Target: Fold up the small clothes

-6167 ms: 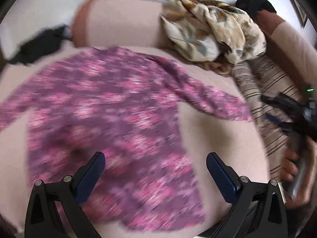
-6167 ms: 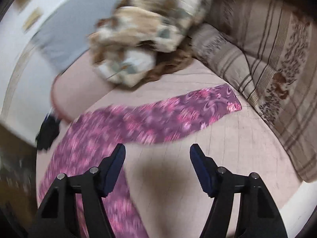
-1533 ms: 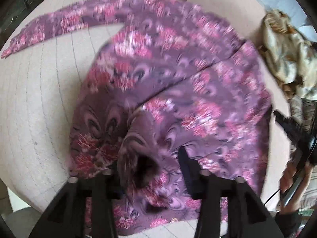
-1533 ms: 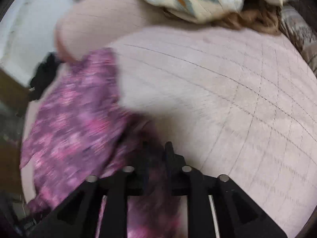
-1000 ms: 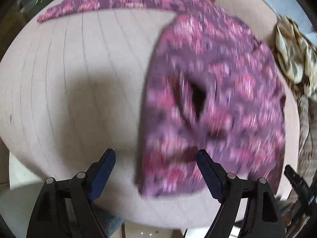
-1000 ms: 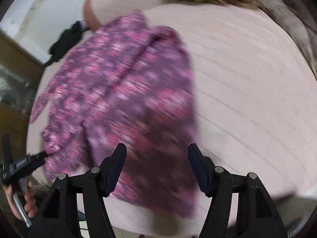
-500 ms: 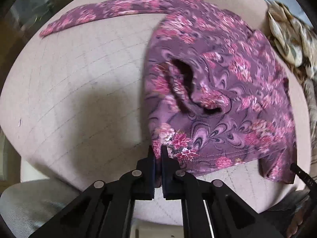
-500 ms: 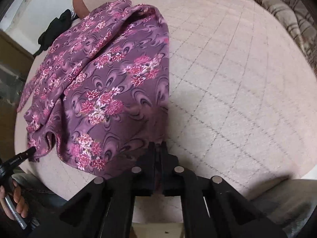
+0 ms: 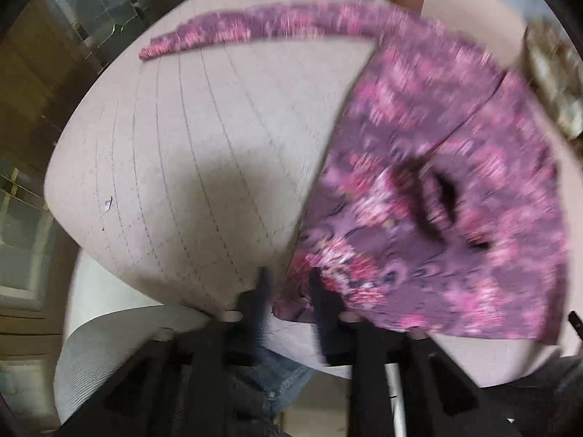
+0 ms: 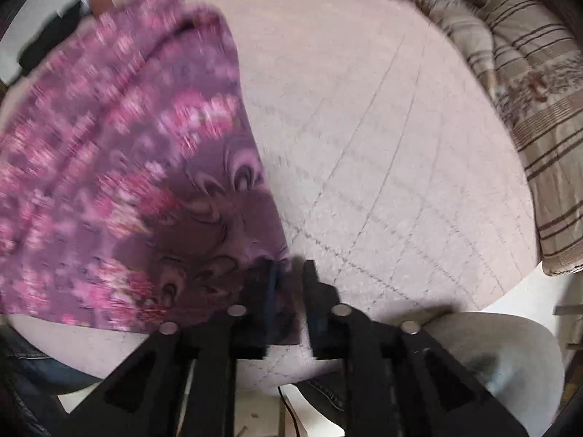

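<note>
You are opening both jaws at the near corners of the purple top (image 9: 437, 189), fabric between them; one sleeve (image 9: 255, 31) is lying unfolded, so folding is partway.

Soft indoor light, strong motion blur throughout, fisheye bending and dark vignetted corners.

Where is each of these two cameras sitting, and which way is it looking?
Left wrist: sits on the left gripper, looking steeply down past its opening jaws at the purple floral top, hem corner between them; jeans below.
Right wrist: sits on the right gripper, looking down at the top's other corner between opening jaws, striped cushion beyond; jeans below.
Both share the top and the quilted beige cushion.
</note>
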`<control>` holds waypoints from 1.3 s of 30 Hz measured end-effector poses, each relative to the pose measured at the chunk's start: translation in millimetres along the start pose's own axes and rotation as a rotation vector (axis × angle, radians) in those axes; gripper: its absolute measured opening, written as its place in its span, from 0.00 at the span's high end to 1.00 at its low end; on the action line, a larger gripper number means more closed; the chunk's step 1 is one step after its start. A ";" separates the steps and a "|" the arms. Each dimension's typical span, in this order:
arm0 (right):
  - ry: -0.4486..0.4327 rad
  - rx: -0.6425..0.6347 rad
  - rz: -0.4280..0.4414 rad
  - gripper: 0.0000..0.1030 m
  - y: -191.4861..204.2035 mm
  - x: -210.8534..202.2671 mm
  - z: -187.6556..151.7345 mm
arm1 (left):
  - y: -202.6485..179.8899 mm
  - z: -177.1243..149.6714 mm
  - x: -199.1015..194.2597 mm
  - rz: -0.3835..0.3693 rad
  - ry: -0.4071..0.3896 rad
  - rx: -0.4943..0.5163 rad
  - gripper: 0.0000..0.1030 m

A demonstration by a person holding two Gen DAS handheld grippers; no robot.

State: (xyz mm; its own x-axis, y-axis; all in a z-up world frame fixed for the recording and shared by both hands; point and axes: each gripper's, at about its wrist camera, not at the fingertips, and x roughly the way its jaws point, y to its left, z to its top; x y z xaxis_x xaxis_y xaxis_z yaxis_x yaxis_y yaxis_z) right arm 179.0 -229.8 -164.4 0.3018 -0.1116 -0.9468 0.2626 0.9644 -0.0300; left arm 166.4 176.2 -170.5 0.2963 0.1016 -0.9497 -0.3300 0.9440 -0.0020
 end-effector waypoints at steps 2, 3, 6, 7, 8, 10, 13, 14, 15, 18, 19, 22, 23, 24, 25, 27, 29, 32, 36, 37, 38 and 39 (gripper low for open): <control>-0.135 -0.030 0.035 0.43 5.9 -40.3 0.7 | 15.7 0.3 -21.0 -0.092 -0.074 -0.077 0.17; -0.206 -0.057 0.073 0.29 13.4 -62.0 2.0 | 21.3 2.8 -28.5 -0.109 -0.111 -0.113 0.15; -0.306 -0.139 0.229 0.26 47.2 -105.8 16.3 | 44.1 30.2 -38.8 -0.166 -0.137 -0.215 0.14; -0.318 -0.155 0.303 0.26 59.1 -115.1 24.1 | 54.0 43.0 -38.1 -0.218 -0.123 -0.265 0.14; -0.324 -0.170 0.395 0.25 75.0 -123.5 33.6 | 64.3 57.3 -33.3 -0.262 -0.099 -0.313 0.14; -0.325 -0.186 0.533 0.23 108.4 -131.1 54.3 | 90.9 87.5 -19.7 -0.359 -0.067 -0.426 0.14; -0.311 -0.219 0.630 0.22 165.6 -126.9 78.6 | 123.8 119.2 2.5 -0.416 -0.090 -0.555 0.14; -0.305 -0.233 0.656 0.22 184.3 -122.9 87.9 | 132.5 129.4 9.1 -0.412 -0.099 -0.585 0.14; -0.297 -0.242 0.668 0.22 210.1 -114.4 100.3 | 142.3 140.4 16.0 -0.399 -0.100 -0.615 0.14; -0.274 -0.244 0.690 0.22 258.3 -88.7 120.1 | 167.9 176.7 55.6 -0.377 -0.055 -0.707 0.14; -0.256 -0.247 0.698 0.22 273.3 -79.2 126.3 | 178.5 185.8 71.1 -0.386 -0.037 -0.752 0.14; -0.191 -0.289 0.687 0.22 320.6 -45.0 142.4 | 197.6 213.3 103.9 -0.353 -0.030 -0.817 0.15; -0.186 -0.304 0.669 0.22 333.1 -36.5 143.7 | 201.5 222.8 111.9 -0.345 -0.037 -0.817 0.15; -0.182 -0.315 0.663 0.22 339.2 -29.1 144.4 | 204.7 231.1 121.3 -0.352 -0.031 -0.826 0.15; -0.164 -0.329 0.681 0.22 348.5 -20.8 147.2 | 207.8 239.9 134.6 -0.369 -0.012 -0.848 0.15; -0.114 -0.350 0.743 0.22 361.4 -7.6 150.4 | 213.3 251.0 145.8 -0.349 -0.023 -0.886 0.15; -0.101 -0.363 0.764 0.22 369.7 1.3 152.3 | 215.4 261.0 148.1 -0.296 -0.059 -0.932 0.14; -0.106 -0.366 0.755 0.22 370.6 6.6 152.6 | 206.0 271.7 146.1 -0.163 -0.103 -0.946 0.45; -0.097 -0.334 0.751 0.23 358.7 14.9 156.1 | 185.8 281.5 145.6 -0.091 -0.093 -0.832 0.91; -0.094 -0.323 0.750 0.23 354.0 16.5 158.2 | 183.6 282.4 141.2 -0.063 -0.105 -0.811 0.91; -0.089 -0.310 0.747 0.23 348.0 18.3 160.3 | 179.9 283.4 133.8 -0.046 -0.118 -0.787 0.91; -0.086 -0.296 0.747 0.23 342.3 19.4 162.3 | 176.0 283.6 124.3 -0.043 -0.139 -0.769 0.91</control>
State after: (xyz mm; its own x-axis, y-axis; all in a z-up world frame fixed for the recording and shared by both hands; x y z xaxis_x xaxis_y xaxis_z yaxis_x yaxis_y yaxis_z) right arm 423.4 59.2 -141.0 0.3746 0.5813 -0.7223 -0.2865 0.8135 0.5061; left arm 399.3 444.1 -200.1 0.4159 0.1565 -0.8958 -0.8291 0.4701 -0.3028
